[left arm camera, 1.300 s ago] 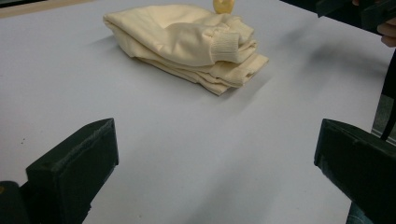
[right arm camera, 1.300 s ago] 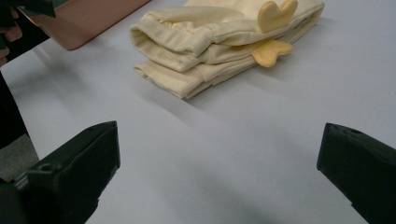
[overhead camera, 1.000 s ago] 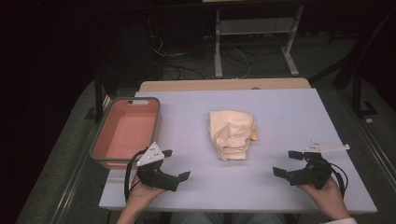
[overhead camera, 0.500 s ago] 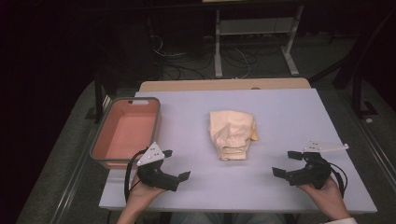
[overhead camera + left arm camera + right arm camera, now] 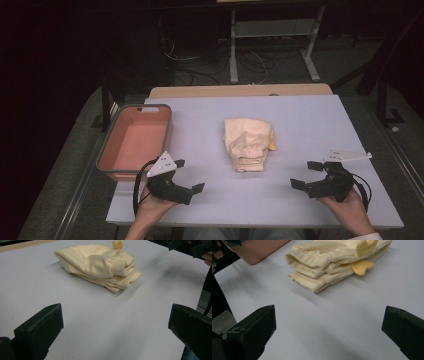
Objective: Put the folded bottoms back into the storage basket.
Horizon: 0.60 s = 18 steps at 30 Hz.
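Cream folded garment (image 5: 248,143) at mid-table (image 5: 300,120); pink bin (image 5: 134,141) well left of it. We hold the left gripper (image 5: 189,175) and right gripper (image 5: 307,174) near it, jaws apart, empty.

Pretty sure I'm driving this in a lab or test room, not anyone's home. Past the far edge of the pale table (image 5: 310,125) I see a tangle of loose cables (image 5: 200,62) on grey carpet (image 5: 65,165) and the legs of a white metal stand (image 5: 272,50), with everything beyond left dark. The table is just a plain work surface lit from above.
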Motion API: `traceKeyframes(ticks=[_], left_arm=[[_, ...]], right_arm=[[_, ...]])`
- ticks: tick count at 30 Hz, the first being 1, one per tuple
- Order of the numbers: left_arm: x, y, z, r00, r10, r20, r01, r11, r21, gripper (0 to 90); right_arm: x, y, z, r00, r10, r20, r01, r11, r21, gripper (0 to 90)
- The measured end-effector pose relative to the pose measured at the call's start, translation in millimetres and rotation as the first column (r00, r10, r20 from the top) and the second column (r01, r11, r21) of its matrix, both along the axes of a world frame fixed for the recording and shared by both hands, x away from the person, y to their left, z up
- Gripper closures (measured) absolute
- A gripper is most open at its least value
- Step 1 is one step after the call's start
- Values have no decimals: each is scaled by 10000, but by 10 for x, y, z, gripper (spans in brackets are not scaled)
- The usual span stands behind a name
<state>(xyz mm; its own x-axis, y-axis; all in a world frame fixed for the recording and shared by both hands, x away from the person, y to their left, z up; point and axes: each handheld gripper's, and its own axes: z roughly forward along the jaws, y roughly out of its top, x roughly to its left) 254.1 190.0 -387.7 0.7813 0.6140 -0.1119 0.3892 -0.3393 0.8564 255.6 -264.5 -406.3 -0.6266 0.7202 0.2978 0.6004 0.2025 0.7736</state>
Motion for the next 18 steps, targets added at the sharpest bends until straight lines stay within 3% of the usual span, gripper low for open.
traceKeyframes(ticks=[18], left_arm=[[107, -61, 202, 9999, -72, 110, 71, 9999, 138, 0]], right_arm=[[140, 109, 181, 9995, 285, -119, -288, 9994, -189, 0]])
